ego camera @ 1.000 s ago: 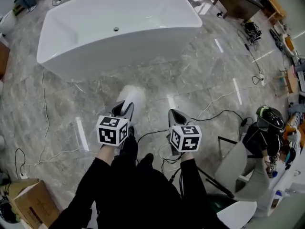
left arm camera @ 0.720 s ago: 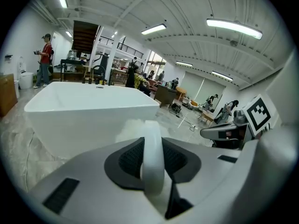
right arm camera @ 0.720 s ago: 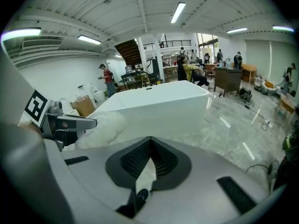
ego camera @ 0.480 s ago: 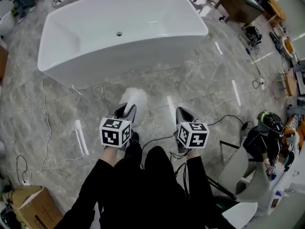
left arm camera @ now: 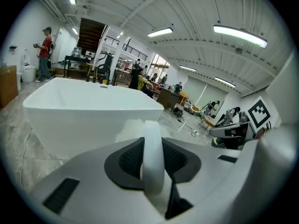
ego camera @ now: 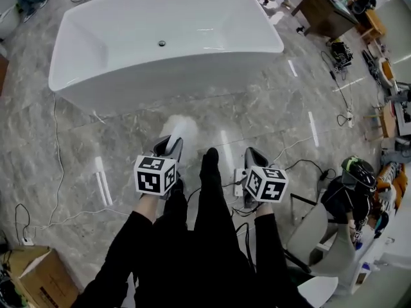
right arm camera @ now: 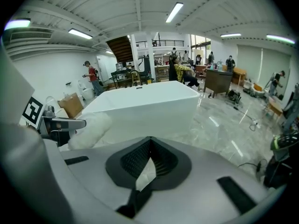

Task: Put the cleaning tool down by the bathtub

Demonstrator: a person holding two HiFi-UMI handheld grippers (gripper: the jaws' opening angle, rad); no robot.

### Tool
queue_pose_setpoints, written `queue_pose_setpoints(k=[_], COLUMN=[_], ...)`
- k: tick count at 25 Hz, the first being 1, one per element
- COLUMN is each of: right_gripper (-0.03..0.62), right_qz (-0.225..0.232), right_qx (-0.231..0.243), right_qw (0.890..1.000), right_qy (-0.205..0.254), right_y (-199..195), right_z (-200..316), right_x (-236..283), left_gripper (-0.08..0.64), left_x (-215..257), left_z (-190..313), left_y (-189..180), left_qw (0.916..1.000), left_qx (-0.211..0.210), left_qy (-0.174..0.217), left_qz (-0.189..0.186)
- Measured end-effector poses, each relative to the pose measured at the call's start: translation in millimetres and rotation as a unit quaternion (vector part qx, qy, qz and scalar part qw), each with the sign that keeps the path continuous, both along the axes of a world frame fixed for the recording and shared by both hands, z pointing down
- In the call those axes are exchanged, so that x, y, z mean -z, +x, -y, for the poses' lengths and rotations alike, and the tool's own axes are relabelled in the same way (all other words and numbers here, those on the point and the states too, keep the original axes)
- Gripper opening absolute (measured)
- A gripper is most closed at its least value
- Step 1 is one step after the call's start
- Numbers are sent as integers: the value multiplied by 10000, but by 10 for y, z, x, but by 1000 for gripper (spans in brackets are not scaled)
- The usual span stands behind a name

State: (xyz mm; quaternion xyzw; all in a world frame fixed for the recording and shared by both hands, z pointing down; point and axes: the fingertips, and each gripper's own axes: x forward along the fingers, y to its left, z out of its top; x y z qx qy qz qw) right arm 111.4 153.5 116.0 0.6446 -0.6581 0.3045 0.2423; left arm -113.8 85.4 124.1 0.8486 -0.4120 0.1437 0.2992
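The white bathtub (ego camera: 160,37) stands on the marble floor ahead of me. My left gripper (ego camera: 170,147) is shut on the white handle (left arm camera: 152,157) of the cleaning tool, whose fluffy white head (ego camera: 180,128) sticks out toward the tub's near wall (left arm camera: 84,111), above the floor. In the right gripper view the fluffy head (right arm camera: 91,127) shows at the left, in front of the tub (right arm camera: 145,104). My right gripper (ego camera: 253,156) hangs beside the left one, jaws closed together with nothing between them (right arm camera: 149,146).
Black and white cables (ego camera: 302,151) trail over the floor. A cardboard box (ego camera: 32,274) sits at lower left, a helmet and gear (ego camera: 356,172) at right, a wooden desk (ego camera: 324,8) at the far right. My dark shoe (ego camera: 209,159) is between the grippers. A person (left arm camera: 44,55) stands behind the tub.
Both grippers have come a little closer to the tub, the right one drifting rightward. A shoe has stepped forward between them. The grip on the tool is unchanged.
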Motion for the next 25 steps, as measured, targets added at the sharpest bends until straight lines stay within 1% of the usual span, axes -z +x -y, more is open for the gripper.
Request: queue_pose_setpoints(k=[4, 8, 16, 21, 25], right_gripper=[0, 0, 0, 0, 0], right_qz=[15, 75, 195, 275, 343], right_qx=[60, 185, 489, 668, 784], right_qw=[10000, 9998, 9984, 9967, 9951], right_qy=[-6, -50, -188, -367, -492], right_y=[-1, 40, 125, 297, 414], right_z=[131, 272, 812, 1164, 1443], right_x=[-44, -130, -438, -728, -1112], left_gripper=[98, 98, 98, 98, 98], left_x=[-22, -95, -400, -643, -938], left_z=[135, 269, 660, 993, 1268], left_y=[-27, 45, 238, 465, 606], left_qw=[10000, 9999, 9989, 9984, 9978], left_qx=[31, 81, 125, 145, 131], left_qy=[21, -37, -192, -278, -336], left_qz=[61, 148, 411, 477, 561])
